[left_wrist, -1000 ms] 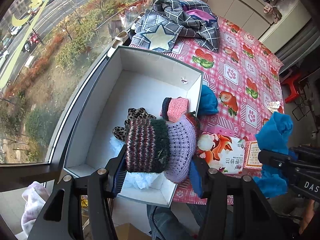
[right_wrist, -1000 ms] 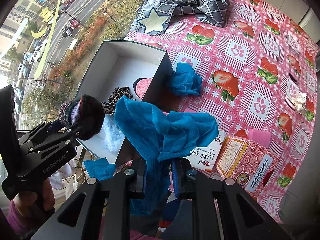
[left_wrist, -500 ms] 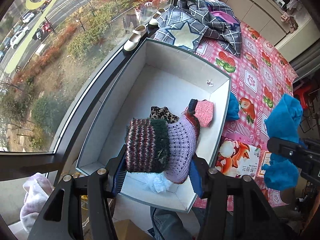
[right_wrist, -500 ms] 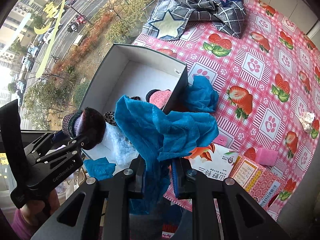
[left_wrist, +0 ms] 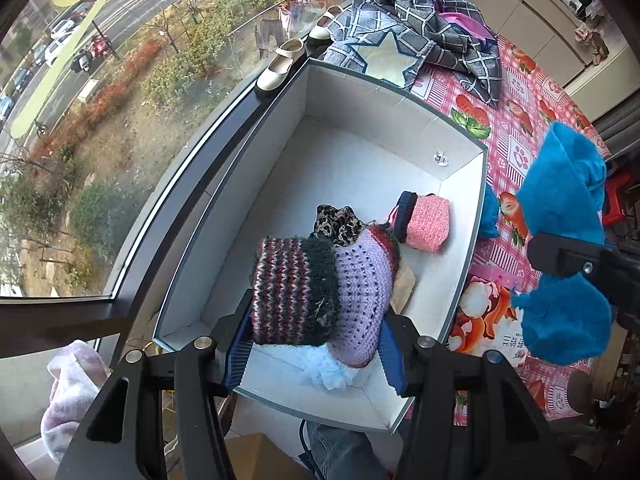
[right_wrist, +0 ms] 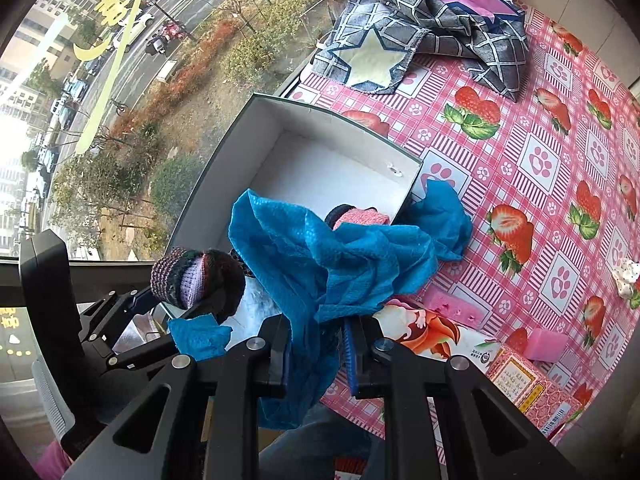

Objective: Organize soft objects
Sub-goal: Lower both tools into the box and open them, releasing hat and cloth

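Observation:
My left gripper (left_wrist: 316, 354) is shut on a knitted striped and lilac hat (left_wrist: 320, 292) and holds it above the near end of a white open box (left_wrist: 360, 92). The box holds a pink knit piece (left_wrist: 426, 224), a leopard-print piece (left_wrist: 334, 220) and a pale blue fluffy thing (left_wrist: 330, 372). My right gripper (right_wrist: 316, 354) is shut on a blue cloth (right_wrist: 340, 264), held above the box's right wall; it also shows in the left wrist view (left_wrist: 560, 208). The left gripper with the hat shows in the right wrist view (right_wrist: 192, 280).
A second blue cloth (right_wrist: 444, 208) lies against the box's outer right wall on the pink strawberry tablecloth (right_wrist: 540, 152). A checked grey cloth pile (left_wrist: 420, 36) lies beyond the box. Printed packets (right_wrist: 440, 336), a pink sponge (right_wrist: 548, 344) and shoes (left_wrist: 280, 68) on the sill are nearby.
Both grippers have risen and shifted left over the box with their loads still held. More of the box's inside is in view.

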The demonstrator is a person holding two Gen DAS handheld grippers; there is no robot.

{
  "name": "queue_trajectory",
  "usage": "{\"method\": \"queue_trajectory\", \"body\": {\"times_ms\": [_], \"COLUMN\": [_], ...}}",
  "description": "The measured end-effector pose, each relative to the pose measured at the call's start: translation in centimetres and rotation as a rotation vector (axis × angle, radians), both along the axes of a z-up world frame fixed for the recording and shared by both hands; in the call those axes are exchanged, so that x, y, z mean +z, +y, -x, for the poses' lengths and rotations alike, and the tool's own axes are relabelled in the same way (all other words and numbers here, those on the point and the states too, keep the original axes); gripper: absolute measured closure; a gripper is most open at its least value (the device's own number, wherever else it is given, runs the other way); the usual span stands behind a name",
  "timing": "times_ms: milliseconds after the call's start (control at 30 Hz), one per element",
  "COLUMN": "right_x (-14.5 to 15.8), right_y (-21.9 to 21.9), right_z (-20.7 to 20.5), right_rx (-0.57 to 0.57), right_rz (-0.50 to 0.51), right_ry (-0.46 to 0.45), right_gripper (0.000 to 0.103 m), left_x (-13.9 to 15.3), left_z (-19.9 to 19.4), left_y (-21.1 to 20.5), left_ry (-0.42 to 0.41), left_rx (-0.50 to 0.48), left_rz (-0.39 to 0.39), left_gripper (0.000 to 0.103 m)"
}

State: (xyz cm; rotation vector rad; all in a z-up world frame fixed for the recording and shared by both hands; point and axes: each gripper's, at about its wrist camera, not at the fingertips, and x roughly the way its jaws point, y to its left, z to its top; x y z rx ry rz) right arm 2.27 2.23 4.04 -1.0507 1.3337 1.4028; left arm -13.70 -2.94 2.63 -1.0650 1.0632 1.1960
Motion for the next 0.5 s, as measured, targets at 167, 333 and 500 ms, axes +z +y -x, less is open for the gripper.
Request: {"method": "queue_trajectory", "body": {"times_ms": [167,333,500], "right_x": [0.0,0.0,0.2], "right_y": [0.6,1.3,1.7], "right_z": [0.7,1.3,1.9], "right_rx": [0.011,0.007,0.016], "right_rz": [-0.007,-0.008,-0.012], "right_ry": [0.007,0.022,0.038], "right_gripper": [0.084,0.084,0.081], "left_x": [-0.4,-0.5,-0.5], "left_z": [0.2,0.3,0.2], "left_y": [0.0,0.1,0.2], "left_ry": [0.004,0.007,0.012], "left_rx": [0.003,0.004,0.0], "left_rz": [0.009,0.01,0.005], "left_gripper": [0.045,0.043,0.034]}}
